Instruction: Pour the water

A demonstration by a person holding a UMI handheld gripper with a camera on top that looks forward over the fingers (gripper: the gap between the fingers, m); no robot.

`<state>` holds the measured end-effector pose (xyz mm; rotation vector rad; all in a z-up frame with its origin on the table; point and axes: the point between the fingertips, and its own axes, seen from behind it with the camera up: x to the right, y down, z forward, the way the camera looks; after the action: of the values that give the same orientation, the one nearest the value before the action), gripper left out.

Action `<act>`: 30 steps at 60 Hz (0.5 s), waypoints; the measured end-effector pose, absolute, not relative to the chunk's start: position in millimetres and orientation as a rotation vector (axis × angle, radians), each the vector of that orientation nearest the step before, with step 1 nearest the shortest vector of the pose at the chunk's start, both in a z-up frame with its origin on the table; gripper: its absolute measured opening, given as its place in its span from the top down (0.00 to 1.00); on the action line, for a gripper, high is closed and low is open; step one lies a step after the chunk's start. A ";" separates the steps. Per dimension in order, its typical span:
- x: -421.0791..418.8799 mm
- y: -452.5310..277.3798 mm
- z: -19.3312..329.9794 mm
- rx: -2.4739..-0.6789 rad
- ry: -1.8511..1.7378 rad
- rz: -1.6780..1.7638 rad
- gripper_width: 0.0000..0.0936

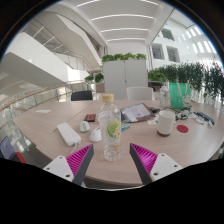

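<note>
Clear water bottle (pixel 111 130) standing upright on the table (pixel 40 130), long axis vertical, cap pointing up. Just beyond the spread-open gripper (pixel 112 163), untouched by either finger.

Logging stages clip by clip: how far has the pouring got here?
Nothing looks done. The water bottle stands upright on the table, between the open hand-held gripper fingers, not gripped. The white cup sits apart. Left: grasp, lift, pour.
</note>
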<state>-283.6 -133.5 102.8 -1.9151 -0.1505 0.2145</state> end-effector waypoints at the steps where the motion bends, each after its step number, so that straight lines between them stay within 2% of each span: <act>1: -286.1 -125.6 104.3 -1.903 -0.148 0.203 0.12; 7: -291.1 -65.2 92.1 -1.860 -0.150 0.127 0.12; 15: -301.5 -16.6 97.1 -1.800 -0.150 0.113 0.14; 17: -305.7 -8.8 95.2 -1.793 -0.159 0.120 0.18; 20: -311.8 -1.5 84.2 -1.812 -0.183 0.129 0.42; 25: -310.5 5.0 91.4 -1.759 -0.165 0.113 0.42; 30: -314.6 9.7 91.8 -1.733 -0.199 0.099 0.48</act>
<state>-314.6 9.7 91.8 -1.7332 -0.1990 0.0989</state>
